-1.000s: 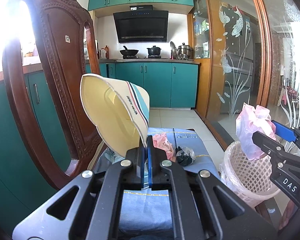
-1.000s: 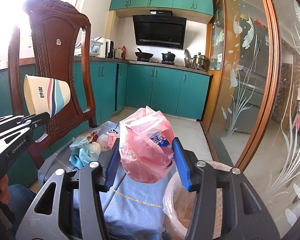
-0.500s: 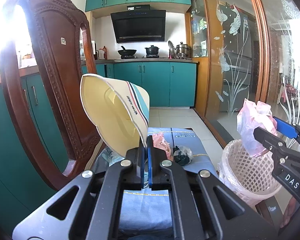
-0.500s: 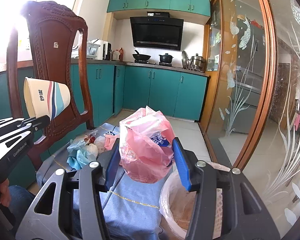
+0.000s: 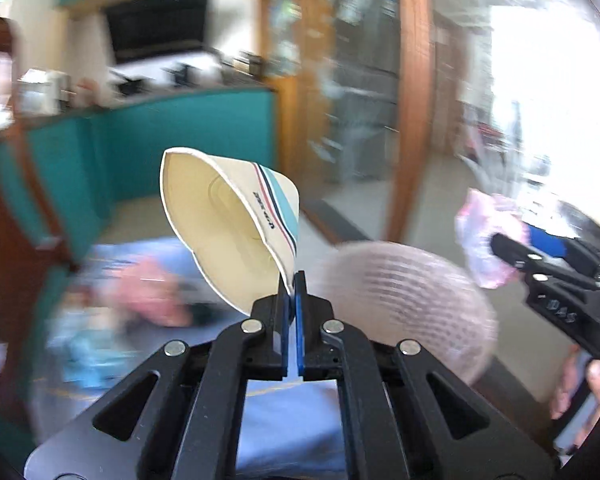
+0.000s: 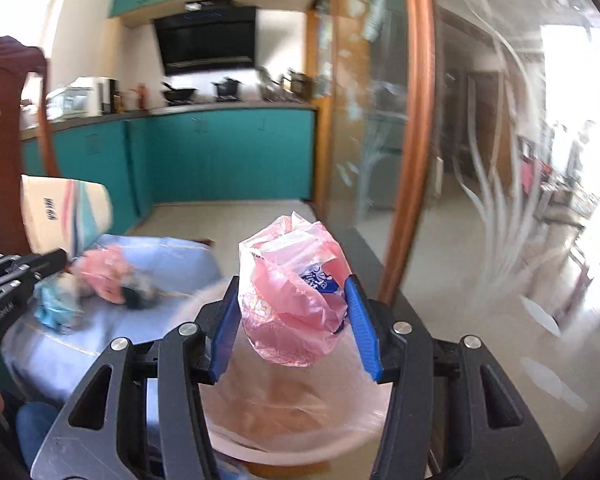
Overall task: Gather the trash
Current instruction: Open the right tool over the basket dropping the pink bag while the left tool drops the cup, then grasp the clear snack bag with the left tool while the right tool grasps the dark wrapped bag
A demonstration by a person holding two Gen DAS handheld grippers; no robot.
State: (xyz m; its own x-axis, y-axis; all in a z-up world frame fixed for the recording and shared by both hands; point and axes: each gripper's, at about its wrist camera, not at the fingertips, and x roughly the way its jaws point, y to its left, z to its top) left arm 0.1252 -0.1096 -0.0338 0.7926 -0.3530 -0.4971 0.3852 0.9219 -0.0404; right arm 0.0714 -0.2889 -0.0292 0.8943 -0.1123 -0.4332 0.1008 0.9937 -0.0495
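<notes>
My left gripper (image 5: 291, 280) is shut on the rim of a cream paper cup (image 5: 228, 224) with teal and red stripes, held tilted in the air; the cup also shows in the right wrist view (image 6: 64, 212). My right gripper (image 6: 292, 304) is shut on a crumpled pink plastic bag (image 6: 292, 300) and holds it over the white lattice waste basket (image 6: 260, 436). In the left wrist view the basket (image 5: 412, 304) is blurred at right, with the right gripper (image 5: 500, 248) and its bag (image 5: 484, 236) beyond it.
More trash, pink, blue and dark pieces (image 6: 100, 284), lies on the blue cloth-covered table (image 6: 172, 256). A wooden chair back (image 6: 4, 128) stands at left. A glass sliding door with a wooden frame (image 6: 416, 160) is at right. Teal kitchen cabinets (image 6: 228, 156) are behind.
Both views have swung right with motion blur. The basket now sits closer under both grippers. The left gripper with the cup has moved toward the basket; the right still holds the bag.
</notes>
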